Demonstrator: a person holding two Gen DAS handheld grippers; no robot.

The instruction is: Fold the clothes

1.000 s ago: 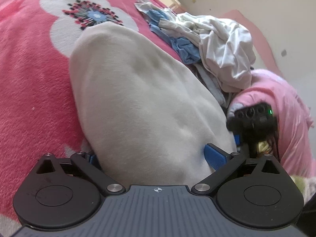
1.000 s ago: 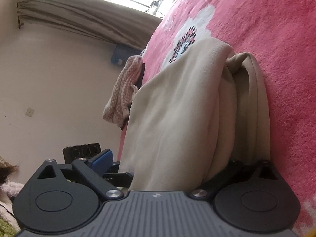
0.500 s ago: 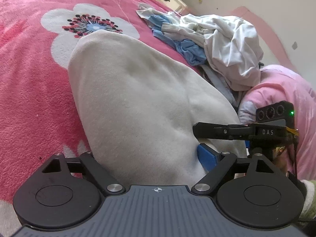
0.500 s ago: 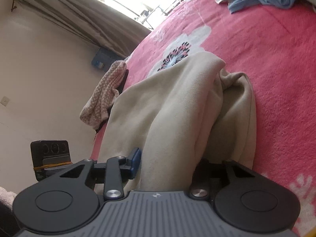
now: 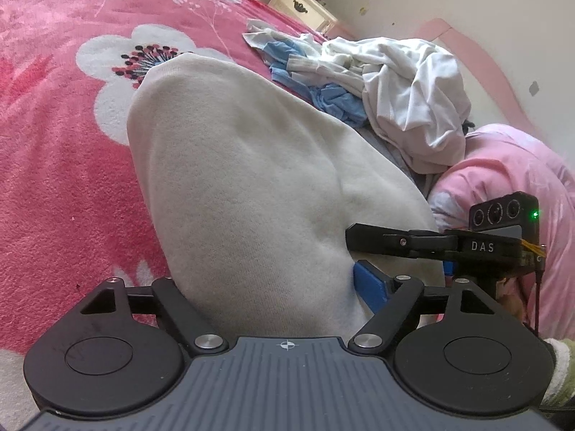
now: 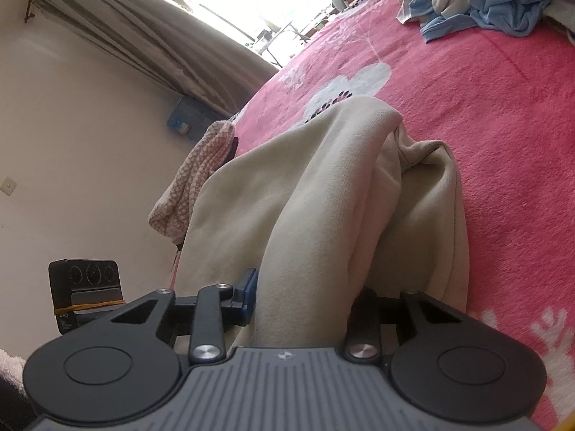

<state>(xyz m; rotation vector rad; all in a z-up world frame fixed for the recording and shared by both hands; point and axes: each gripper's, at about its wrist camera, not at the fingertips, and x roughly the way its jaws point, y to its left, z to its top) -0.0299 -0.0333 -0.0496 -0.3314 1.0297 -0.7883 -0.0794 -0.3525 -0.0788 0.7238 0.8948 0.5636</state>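
A cream fleece garment (image 5: 244, 186) lies stretched over the pink flowered blanket (image 5: 54, 136), its far end on a white flower. My left gripper (image 5: 273, 287) is shut on its near edge, cloth bunched between the blue pads. The right gripper shows in the left wrist view (image 5: 431, 244), close beside the left one on the same edge. In the right wrist view my right gripper (image 6: 305, 294) is shut on the cream garment (image 6: 323, 194), which runs away in folds over the blanket (image 6: 503, 107).
A pile of white and blue clothes (image 5: 377, 82) lies beyond the garment, next to a pink pillow (image 5: 510, 172). A pink-and-white knitted cloth (image 6: 194, 179) hangs at the bed's edge. A nightstand (image 5: 305, 7) stands by the far wall.
Both grippers have lifted and tilted, bringing more of the bed into view. The right gripper has come closer to the left one. The garment stays gripped by both.
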